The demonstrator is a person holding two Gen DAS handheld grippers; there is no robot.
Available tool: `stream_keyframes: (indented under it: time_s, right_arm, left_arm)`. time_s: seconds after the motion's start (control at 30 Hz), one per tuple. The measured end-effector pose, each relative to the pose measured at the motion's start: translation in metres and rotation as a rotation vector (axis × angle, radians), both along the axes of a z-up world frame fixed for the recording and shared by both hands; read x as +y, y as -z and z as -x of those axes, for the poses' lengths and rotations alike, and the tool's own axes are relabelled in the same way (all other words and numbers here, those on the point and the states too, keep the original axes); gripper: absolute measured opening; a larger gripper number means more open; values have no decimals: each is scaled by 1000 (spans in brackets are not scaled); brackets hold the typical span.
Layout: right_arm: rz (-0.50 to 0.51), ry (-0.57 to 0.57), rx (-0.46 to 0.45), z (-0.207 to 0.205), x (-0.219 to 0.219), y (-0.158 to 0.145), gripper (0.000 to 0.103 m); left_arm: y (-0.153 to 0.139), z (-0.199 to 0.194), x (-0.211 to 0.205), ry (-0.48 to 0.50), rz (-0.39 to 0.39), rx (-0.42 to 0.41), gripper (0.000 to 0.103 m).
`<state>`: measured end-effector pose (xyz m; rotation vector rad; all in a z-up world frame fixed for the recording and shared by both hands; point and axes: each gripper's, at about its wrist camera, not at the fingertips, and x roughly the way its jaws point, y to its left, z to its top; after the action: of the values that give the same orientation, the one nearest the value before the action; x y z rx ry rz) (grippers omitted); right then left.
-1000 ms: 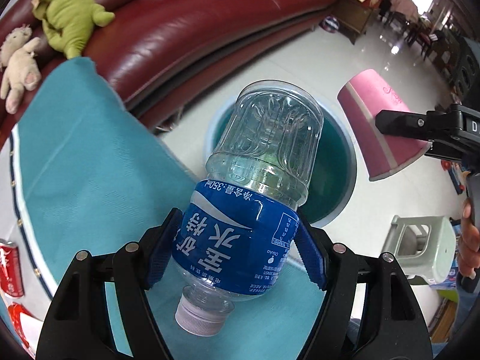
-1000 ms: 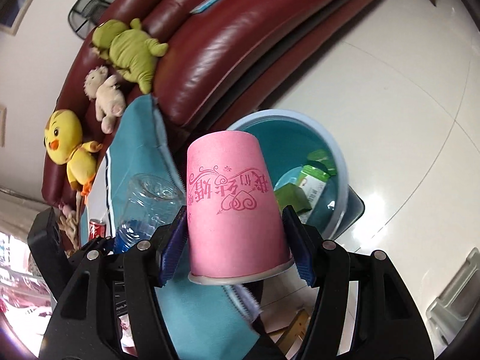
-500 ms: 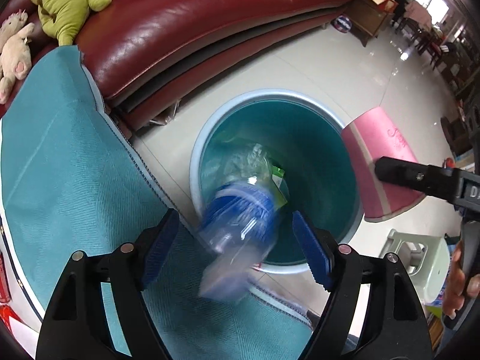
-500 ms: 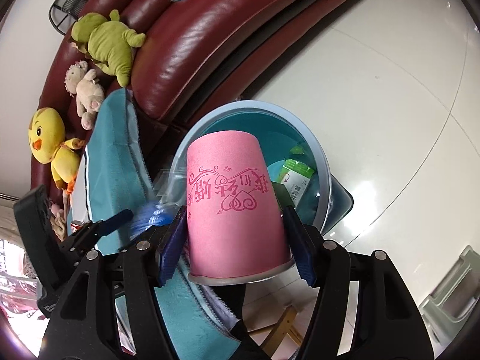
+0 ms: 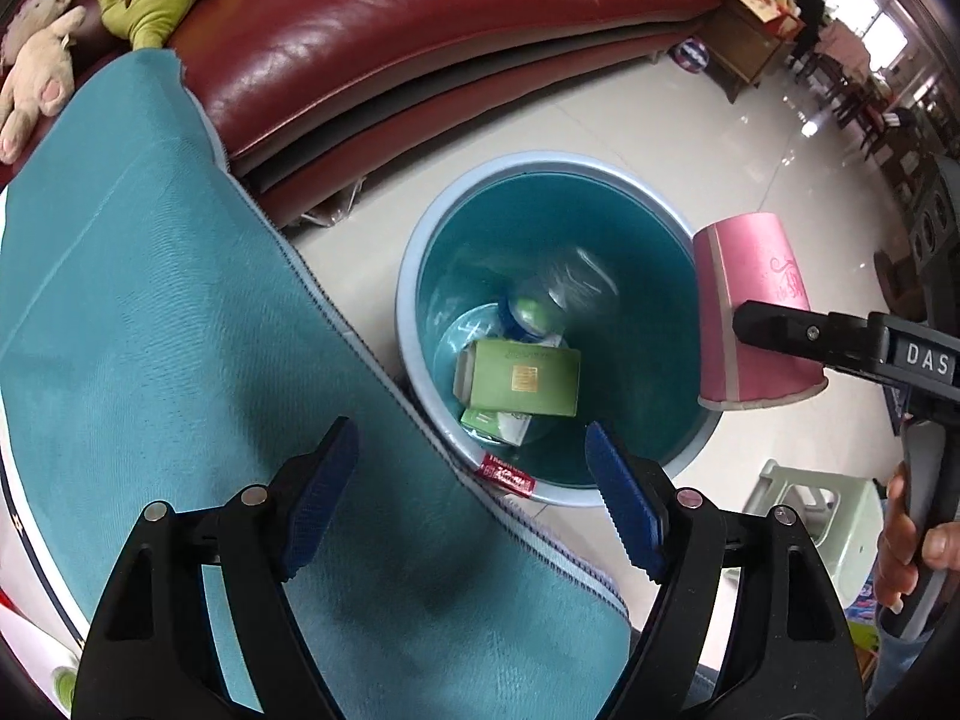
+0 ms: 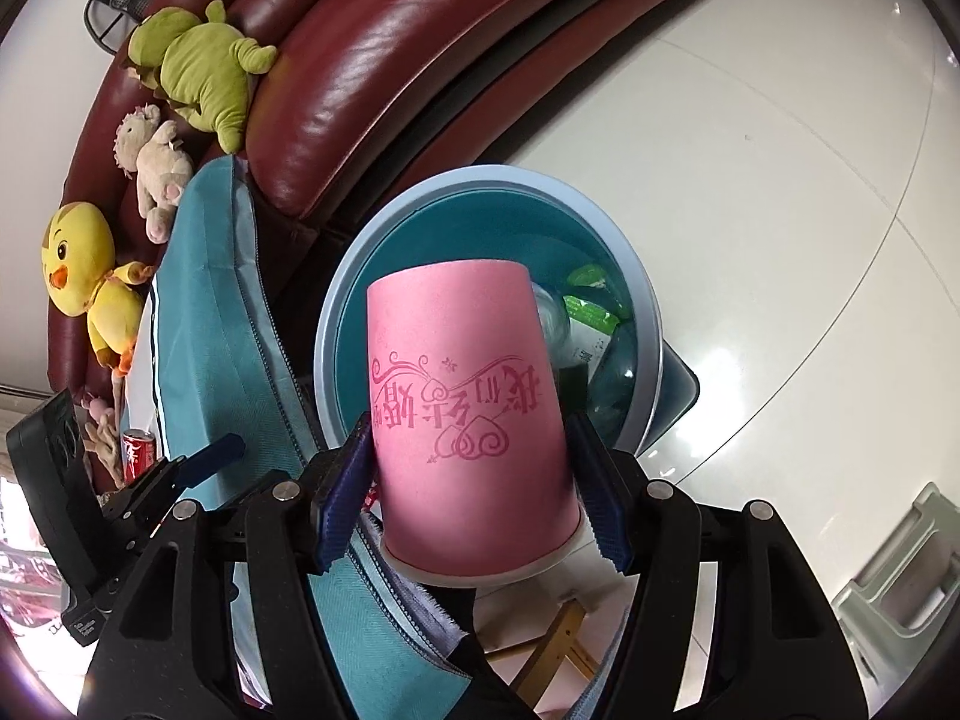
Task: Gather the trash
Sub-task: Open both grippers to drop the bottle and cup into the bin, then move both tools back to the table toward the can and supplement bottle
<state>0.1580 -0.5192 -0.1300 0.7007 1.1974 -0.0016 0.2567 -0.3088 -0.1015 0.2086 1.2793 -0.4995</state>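
Observation:
A round blue trash bin stands on the floor beside the table; it also shows in the right wrist view. Inside lie the clear water bottle with a blue label, a green box and other green packets. My left gripper is open and empty above the bin's near rim. My right gripper is shut on a pink paper cup, held upside down over the bin. The cup also shows at the right of the left wrist view.
A teal tablecloth covers the table at the left. A dark red leather sofa with plush toys stands behind. A red can sits on the table. A pale green stool stands at the right.
My left gripper opened and let go of the water bottle, which fell into the bin. My right gripper moved the pink cup closer over the bin.

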Motion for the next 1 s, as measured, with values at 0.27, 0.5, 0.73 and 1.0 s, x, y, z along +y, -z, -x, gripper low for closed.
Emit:
stream_keyframes:
  time_s: [0.27,0.5,0.73,1.0]
  right_arm:
    - [21,-3,31,-9,12,-6,77]
    - [50,1,57,-1,22,-10,78]
    - [94,6,58,11,32,-27,83]
    - [129,-43,46,21,64,-48,83]
  left_arm:
    - [-13,11,15,-9,46,-9,83]
    - [-22,23,32,-40,79,-29,91]
    - [-35,32,53,-63,110,-46,91]
    - [-47,55,94,-112,128,-70,91]
